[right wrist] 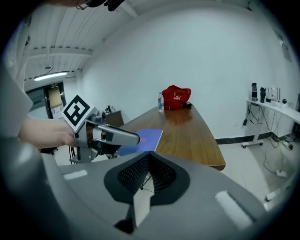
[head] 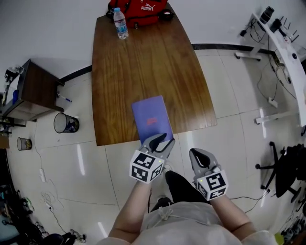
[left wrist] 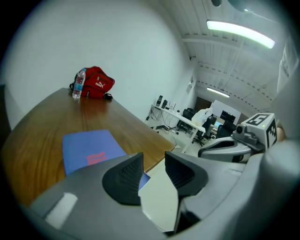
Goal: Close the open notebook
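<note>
The blue notebook (head: 152, 119) with a red print lies closed and flat on the wooden table (head: 143, 62), near the table's front edge. My left gripper (head: 162, 139) hovers at the notebook's near edge, jaws open with a clear gap. In the left gripper view the notebook (left wrist: 89, 150) lies ahead to the left, and only a sliver of its corner shows below the empty gap of the left gripper (left wrist: 153, 157). My right gripper (head: 197, 154) hangs over the floor to the right of it, shut on nothing. In the right gripper view its jaws (right wrist: 147, 157) meet at the tips, with the notebook (right wrist: 143, 139) beyond.
A water bottle (head: 121, 23) and a red bag (head: 138, 10) stand at the table's far end. A dark side cabinet (head: 33, 91) and a waste bin (head: 65, 123) are on the left. A white desk (head: 287, 43) and a black chair (head: 282, 167) are on the right.
</note>
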